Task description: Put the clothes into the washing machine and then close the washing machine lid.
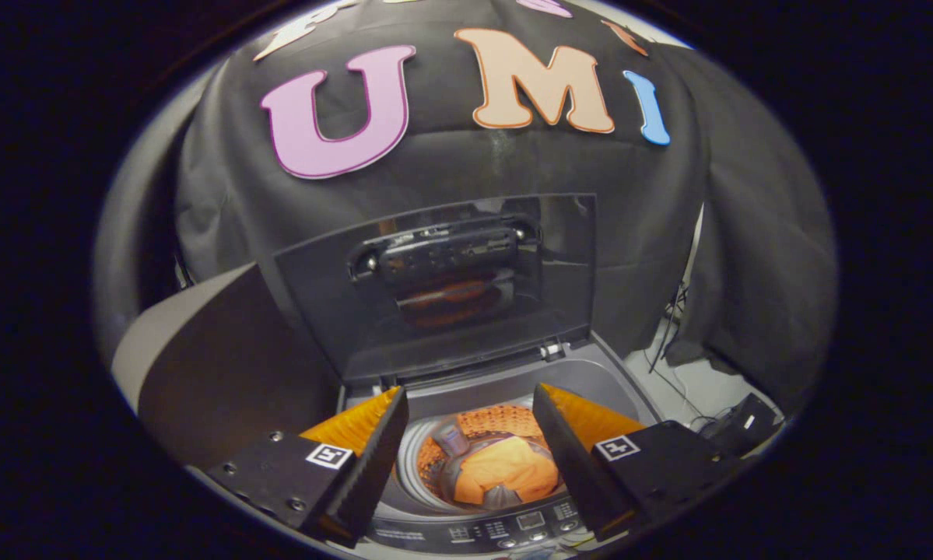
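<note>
This is a staged recording booth, not a real laundry room. A black cloth wall (450,171) is draped behind and around a top-loading washing machine (466,529), hanging in loose folds with a pale floor (699,385) showing at its foot. Loose cables (672,365) trail over that floor beside a small dark box (742,424). The machine's lid (443,288) stands raised against the cloth, and an orange garment (509,467) lies in the drum.
</note>
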The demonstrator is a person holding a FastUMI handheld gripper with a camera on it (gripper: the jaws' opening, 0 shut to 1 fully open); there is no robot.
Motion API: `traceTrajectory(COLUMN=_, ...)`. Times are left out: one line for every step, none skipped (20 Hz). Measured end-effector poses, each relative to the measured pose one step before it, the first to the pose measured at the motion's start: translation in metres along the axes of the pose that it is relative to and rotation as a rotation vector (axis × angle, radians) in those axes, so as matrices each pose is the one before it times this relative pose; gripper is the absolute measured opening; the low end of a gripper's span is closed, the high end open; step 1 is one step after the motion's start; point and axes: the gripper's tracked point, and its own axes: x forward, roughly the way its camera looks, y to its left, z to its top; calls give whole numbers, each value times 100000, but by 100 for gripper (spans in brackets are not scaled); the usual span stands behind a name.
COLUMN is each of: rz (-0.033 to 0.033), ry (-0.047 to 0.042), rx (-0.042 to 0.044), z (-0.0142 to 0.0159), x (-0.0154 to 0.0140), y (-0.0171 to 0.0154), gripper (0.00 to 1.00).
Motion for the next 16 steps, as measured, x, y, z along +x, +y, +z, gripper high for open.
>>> traceTrajectory(rz=-639, ry=-770, rx=-740, z=538, x=-68, y=64, gripper=98)
traceTrajectory(rz=-705, ry=-1248, rx=-478, z=807, x=-138, y=81, gripper=98)
traceTrajectory(rz=136, ry=-2025, rx=588, z=1011, x=-205, y=285, gripper=98)
traceTrajectory(rz=1253, ry=-3014, rx=1421, z=1403, x=-331, y=541, gripper=98)
traceTrajectory(rz=904, ry=-3233, rx=142, z=1359, x=-97, y=351, gripper=98)
traceTrajectory(rz=698, ry=-2417, rx=-600, z=1346, x=-96, y=212, gripper=98)
traceTrajectory(rz=537, ry=-2651, rx=-104, z=1428, x=-163, y=206, gripper=97)
traceTrajectory(rz=367, ry=-2283, rx=291, z=1060, x=5, y=200, gripper=97)
traceTrajectory(rz=-379, ry=-2681, rx=1652, z=1269, x=-13, y=70, gripper=97)
traceTrajectory(rz=-673, ry=-3874, rx=1760, z=1350, x=49, y=64, gripper=98)
traceTrajectory(rz=-774, ry=-3688, rx=1675, z=1355, x=317, y=-41, gripper=97)
traceTrajectory(rz=1287, ry=-2527, rx=219, z=832, x=438, y=442, gripper=97)
traceTrajectory(rz=2073, ry=-2629, rx=-972, z=957, x=361, y=407, gripper=96)
traceTrajectory(rz=1232, ry=-2262, rx=-503, z=852, x=509, y=370, gripper=96)
traceTrajectory(rz=696, ry=-2851, rx=158, z=764, x=337, y=177, gripper=96)
traceTrajectory(rz=422, ry=-2361, rx=306, z=713, x=493, y=208, gripper=97)
